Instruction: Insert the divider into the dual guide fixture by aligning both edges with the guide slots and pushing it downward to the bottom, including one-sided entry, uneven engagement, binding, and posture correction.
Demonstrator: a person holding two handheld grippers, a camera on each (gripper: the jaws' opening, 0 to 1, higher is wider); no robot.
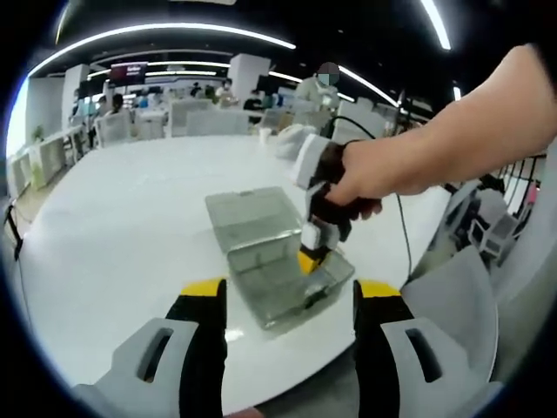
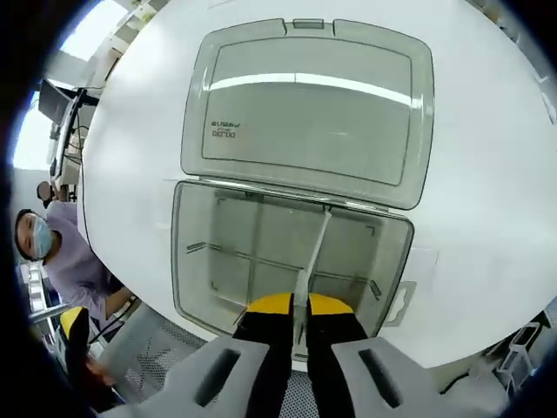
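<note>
— Judging by the look of it, how will the thin translucent plastic divider panel handle?

— Light and fairly stiff, I'd say, but thin enough to flex or skew if it is pushed from one end. It looks smooth, so likely slippery between hard pads. A grip on the top edge, near the middle of its length, seems the safest way to press both ends down evenly.

— Where is it now?

— Standing on edge inside the clear grey plastic compartment box, which sits on the white round table with its hinged lid laid flat open behind it. The panel runs front to back across the box, crossing another divider that runs side to side. Whether both ends sit in their slots, or how deep it has gone, I cannot tell.

— And the right gripper?

— Its yellow-tipped black jaws are nearly closed, pinching the panel's near top edge between them. In the left gripper view, a person's hand holds that tool down over the box.

— The left gripper?

— Jaws spread wide, holding nothing and touching nothing; it hangs near the table edge, short of the box.
</note>
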